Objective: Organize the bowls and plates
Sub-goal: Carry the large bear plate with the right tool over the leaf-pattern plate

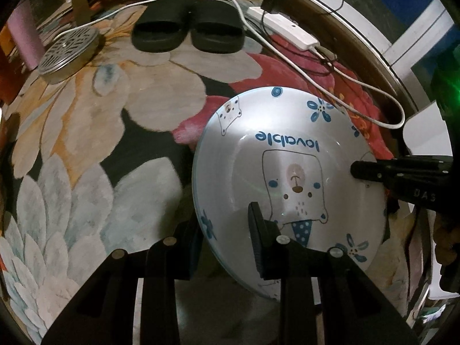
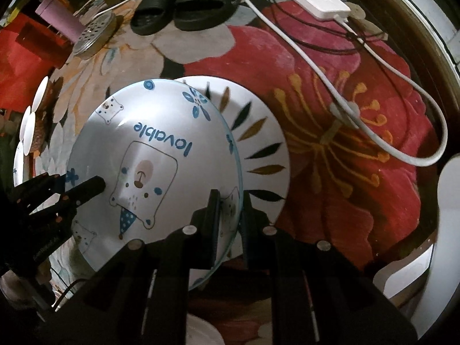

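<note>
A: Nearest first, what has the left gripper (image 1: pixel 224 241) got?

B: Its fingers (image 1: pixel 258 230) are closed on the near rim of the bear plate (image 1: pixel 287 155), one finger on the printed face, the other behind the rim. The plate is tilted, raised off the rug (image 1: pixel 86 149).

A: And the right gripper (image 2: pixel 230 215)?

B: Clamped on the same plate's rim from the opposite side, fingers (image 2: pixel 211 212) narrowly apart with the edge pinched between them. In the left view its black finger reaches onto the plate from the right.

A: Anything behind the plate?

B: In the right view, a leaf-pattern plate (image 2: pixel 258 132) just behind it, partly covered. I cannot tell if they touch. White dishes (image 2: pixel 28 126) stand at the left edge.

A: Farther out?

B: A round metal lid (image 1: pixel 67 53), black slippers (image 1: pixel 188 30), a white power strip (image 1: pixel 284 27) and a white cable (image 1: pixel 330 69) across the red flower.
</note>
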